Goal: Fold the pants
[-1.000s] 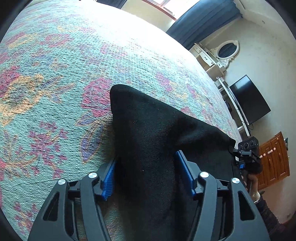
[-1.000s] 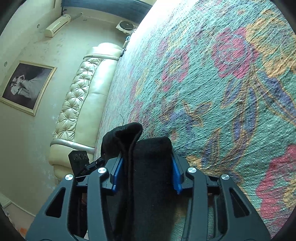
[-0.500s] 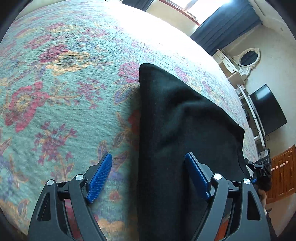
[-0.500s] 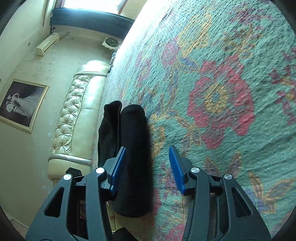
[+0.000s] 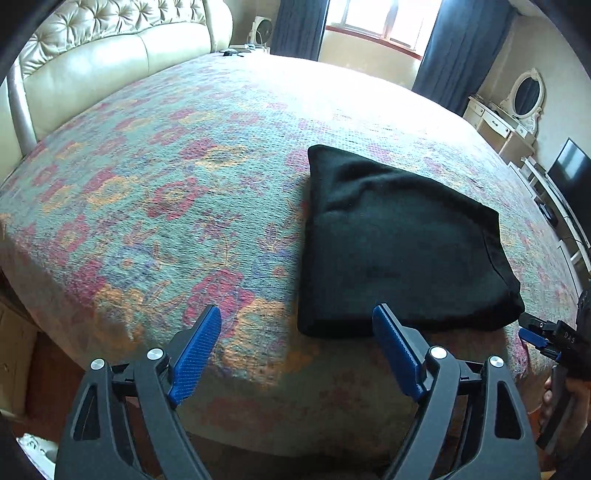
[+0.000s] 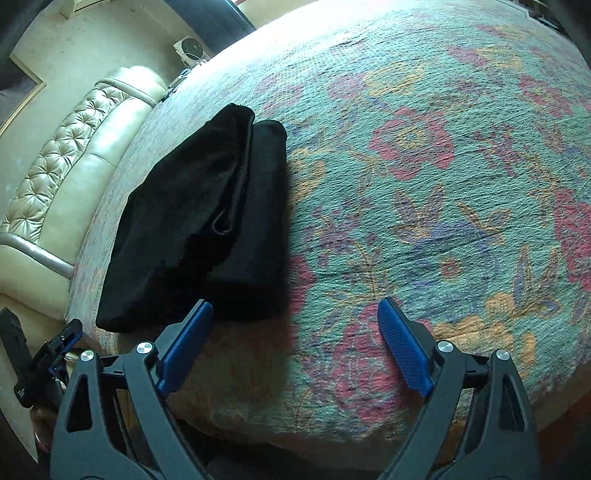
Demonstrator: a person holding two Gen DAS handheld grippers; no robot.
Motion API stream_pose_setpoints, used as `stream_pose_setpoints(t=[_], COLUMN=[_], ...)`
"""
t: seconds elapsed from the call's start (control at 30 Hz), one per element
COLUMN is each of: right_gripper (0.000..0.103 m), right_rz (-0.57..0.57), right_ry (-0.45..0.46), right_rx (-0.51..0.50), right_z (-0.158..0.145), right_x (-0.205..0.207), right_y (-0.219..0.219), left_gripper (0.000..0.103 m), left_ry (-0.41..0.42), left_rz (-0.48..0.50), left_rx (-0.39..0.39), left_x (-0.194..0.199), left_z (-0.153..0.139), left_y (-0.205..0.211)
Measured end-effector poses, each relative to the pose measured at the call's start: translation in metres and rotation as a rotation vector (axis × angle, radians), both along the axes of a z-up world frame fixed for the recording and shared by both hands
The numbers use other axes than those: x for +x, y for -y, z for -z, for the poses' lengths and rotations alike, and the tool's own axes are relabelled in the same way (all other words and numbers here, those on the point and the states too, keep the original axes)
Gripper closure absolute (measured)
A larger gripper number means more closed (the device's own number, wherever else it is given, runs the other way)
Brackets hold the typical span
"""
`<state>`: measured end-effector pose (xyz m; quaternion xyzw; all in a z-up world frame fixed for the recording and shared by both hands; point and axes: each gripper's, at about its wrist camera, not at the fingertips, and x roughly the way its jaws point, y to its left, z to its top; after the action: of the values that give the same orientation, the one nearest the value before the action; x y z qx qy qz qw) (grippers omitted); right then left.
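Observation:
The black pants [image 5: 399, 243] lie folded into a thick, roughly square bundle on the floral bedspread [image 5: 184, 192], near the bed's front edge. In the right wrist view the bundle [image 6: 207, 214] shows its stacked layers at the left. My left gripper [image 5: 295, 325] is open and empty, pulled back over the bed's front edge, its right finger just short of the bundle. My right gripper [image 6: 295, 317] is open and empty, to the right of the bundle and clear of it. Each gripper shows at the edge of the other's view.
A cream tufted headboard [image 5: 103, 48] stands at the far left of the bed. A window with dark curtains [image 5: 373, 26], a white dresser with an oval mirror [image 5: 517, 107] and a television [image 5: 569, 173] line the far wall and right side.
Both grippers opened, let go of the pants and drew back toward the bed's front edge. The folded bundle now lies flat on the bedspread.

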<state>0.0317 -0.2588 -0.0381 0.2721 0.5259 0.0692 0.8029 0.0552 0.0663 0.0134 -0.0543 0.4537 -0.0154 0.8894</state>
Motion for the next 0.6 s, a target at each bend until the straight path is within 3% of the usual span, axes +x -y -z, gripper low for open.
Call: stream_pose_setpoints(t=[0.33,0.6], right_gripper=[0.013,0.013], right_rz=[-0.155,-0.156], right_ry=[0.109,0.166], right_rx=[-0.250,-0.297], right_z=[-0.025,-0.033], right_x=[-0.043,-0.048], right_y=[-0.063,-0.075], left_gripper=[0.020,0.020], left_ry=[0.064,0.047], left_rz=[-0.058,-0.045], left_rx=[0.050,0.069], left_x=[-0.042,-0.050], left_z=[0.002,0.017], left_y=[0.029,0.048])
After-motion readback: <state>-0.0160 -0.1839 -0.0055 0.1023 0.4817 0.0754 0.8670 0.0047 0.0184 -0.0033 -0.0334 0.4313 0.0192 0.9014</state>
